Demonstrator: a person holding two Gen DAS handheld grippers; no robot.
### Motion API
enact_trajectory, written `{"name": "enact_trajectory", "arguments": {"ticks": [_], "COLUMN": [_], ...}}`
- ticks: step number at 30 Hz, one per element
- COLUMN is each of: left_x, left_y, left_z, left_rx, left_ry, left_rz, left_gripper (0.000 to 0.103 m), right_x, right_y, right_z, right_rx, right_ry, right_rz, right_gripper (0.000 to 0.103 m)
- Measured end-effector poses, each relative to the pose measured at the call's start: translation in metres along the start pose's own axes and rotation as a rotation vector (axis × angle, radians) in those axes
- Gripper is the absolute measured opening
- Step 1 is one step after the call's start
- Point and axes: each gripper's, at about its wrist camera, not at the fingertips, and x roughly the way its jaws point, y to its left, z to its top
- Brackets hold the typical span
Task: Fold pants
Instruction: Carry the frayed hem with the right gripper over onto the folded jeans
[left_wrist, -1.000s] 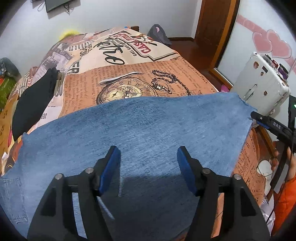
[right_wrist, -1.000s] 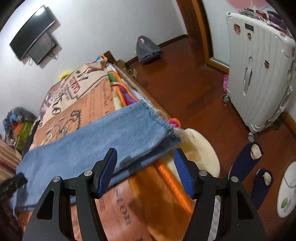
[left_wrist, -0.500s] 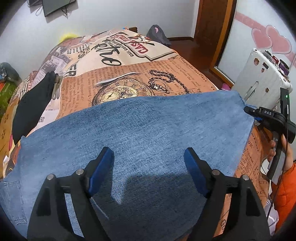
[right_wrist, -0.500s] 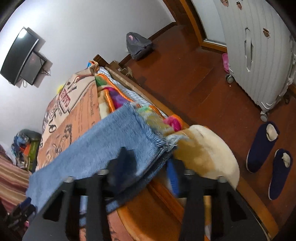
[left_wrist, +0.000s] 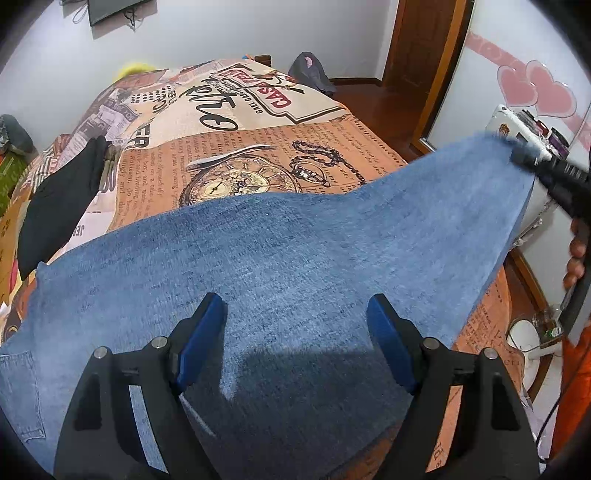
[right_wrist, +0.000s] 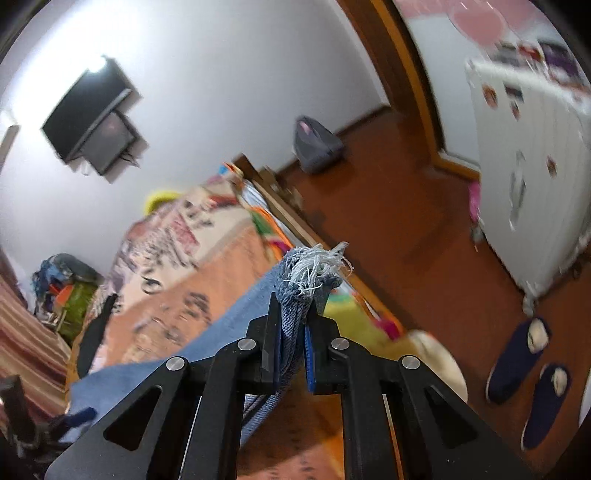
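Note:
Blue denim pants (left_wrist: 295, 258) lie spread across the bed, waist end at the lower left. My left gripper (left_wrist: 295, 306) hovers open just above the middle of the fabric, nothing between its blue pads. At the far right my right gripper (left_wrist: 517, 157) lifts the leg end off the bed. In the right wrist view that gripper (right_wrist: 295, 306) is closing tight, and its pads press on the bunched, frayed hem (right_wrist: 314, 266). The pants (right_wrist: 221, 332) trail down from it to the bed.
A printed bedcover (left_wrist: 240, 122) lies under the pants, with a black garment (left_wrist: 59, 195) at its left side. To the right stand a white suitcase (right_wrist: 535, 184) and dark slippers (right_wrist: 517, 354) on the wooden floor. A grey bag (right_wrist: 317, 144) sits by the wall.
My right gripper closed on the hem at the bed's edge and rose, lifting the leg end. The left gripper widened a little and stayed in place.

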Motion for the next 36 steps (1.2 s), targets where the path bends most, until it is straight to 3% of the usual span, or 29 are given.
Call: {"name": "enact_trajectory", "arguments": {"ticks": [6,10,23,31,36], "left_x": [-0.018,-0.040,-0.122,-0.148,-0.155], "left_y": [0.014,0.029,0.121,0.185,0.211], "left_z": [0.001,0.003,-0.020,-0.058,-0.082], "left_rx": [-0.065,-0.074,-0.146,-0.269,-0.334], "left_ry": [-0.020,-0.083,-0.274,-0.311,-0.310], "left_rz": [-0.066,-0.050,-0.018,-0.009,0.018], "left_gripper": [0.080,0.080,0.080,0.080,0.080], "right_x": [-0.029,-0.042,-0.051,-0.036,-0.009], "right_y": [0.060,0.101,0.220,0.283,0.309], "right_z": [0.021,0.028,-0.001,-0.046,-0.098], "right_rx": [-0.116,-0.186,-0.386,-0.530,-0.614], "right_ry": [-0.073,-0.104,-0.134,-0.043,0.100], "right_rz": [0.094,0.167,0.342,0.414,0.467], "right_gripper": [0.008,0.008,0.008,0.008,0.008]}}
